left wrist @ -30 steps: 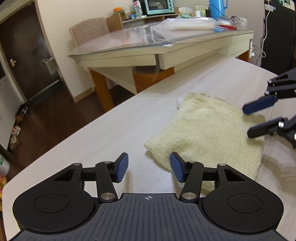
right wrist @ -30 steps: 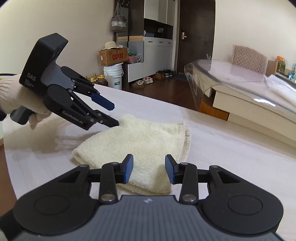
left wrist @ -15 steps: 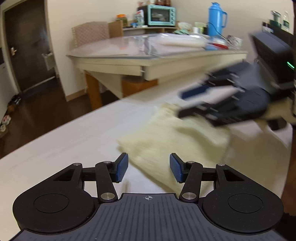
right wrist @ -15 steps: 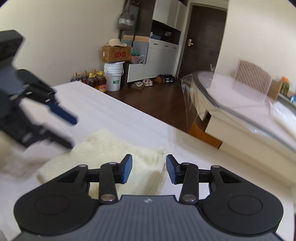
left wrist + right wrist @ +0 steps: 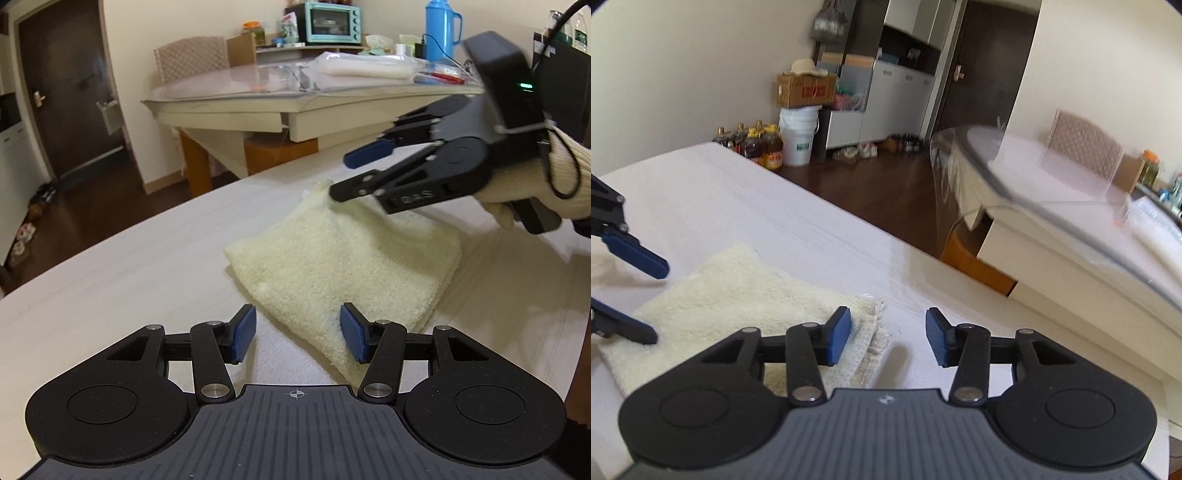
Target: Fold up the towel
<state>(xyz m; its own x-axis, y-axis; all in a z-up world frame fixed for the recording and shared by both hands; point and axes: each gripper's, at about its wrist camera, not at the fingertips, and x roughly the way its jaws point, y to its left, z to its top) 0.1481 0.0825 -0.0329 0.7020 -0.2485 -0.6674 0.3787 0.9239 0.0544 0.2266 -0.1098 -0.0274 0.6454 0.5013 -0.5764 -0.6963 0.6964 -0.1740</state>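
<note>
White tabletop [image 5: 110, 280] has the folded cream towel [image 5: 332, 266] lying flat, left gripper [image 5: 297, 334] spread over its near corner, right gripper [image 5: 888, 339] opening by the far edge, gripping nothing I think, so a shallow pinch might peel only the top layer.
</note>
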